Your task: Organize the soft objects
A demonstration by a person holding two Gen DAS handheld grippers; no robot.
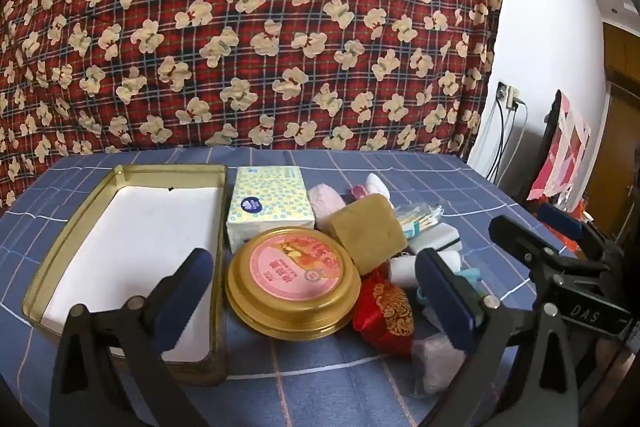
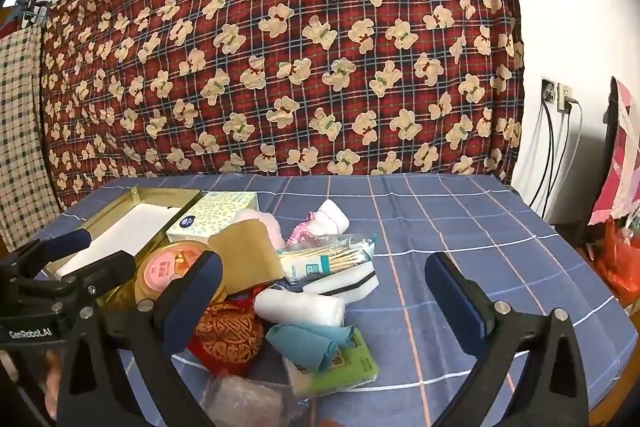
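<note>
Both claws hang spread wide with nothing between the pads: the left gripper (image 1: 316, 291) over the round gold tin, the right gripper (image 2: 324, 299) over the near end of the heap. The soft things lie in one pile on the blue checked tablecloth (image 2: 460, 227), just right of the empty gold rectangular tin (image 1: 120, 239).

Nearest, at six o'clock of the pile, a clear plastic bag (image 2: 244, 401) with something pale inside: slippery film, so likely best pinched at a gathered fold. Just beyond it lie a light-blue rolled cloth (image 2: 308, 341) on a green-and-white packet (image 2: 344, 371), and at nine o'clock a red embroidered pouch (image 2: 224, 343). The pouch looks plump and yielding; a squeeze across its middle should hold, since brocade slides little.

At the centre a white gauze roll (image 2: 300, 305) lies on its side, light and crushable, so take it across its width. Behind it are a white sponge with a dark stripe (image 2: 344, 283) and a bag of cotton swabs (image 2: 328, 259), which may crackle and slip. The tan sponge block (image 1: 366, 233) leans on the round gold tin (image 1: 294, 277); it is springy and should suit a broad-face grip.

Farthest, at twelve o'clock, sit the tissue pack (image 1: 268, 205), a pink fluffy item (image 1: 326, 201) and a small white rolled cloth (image 2: 332, 213).
</note>
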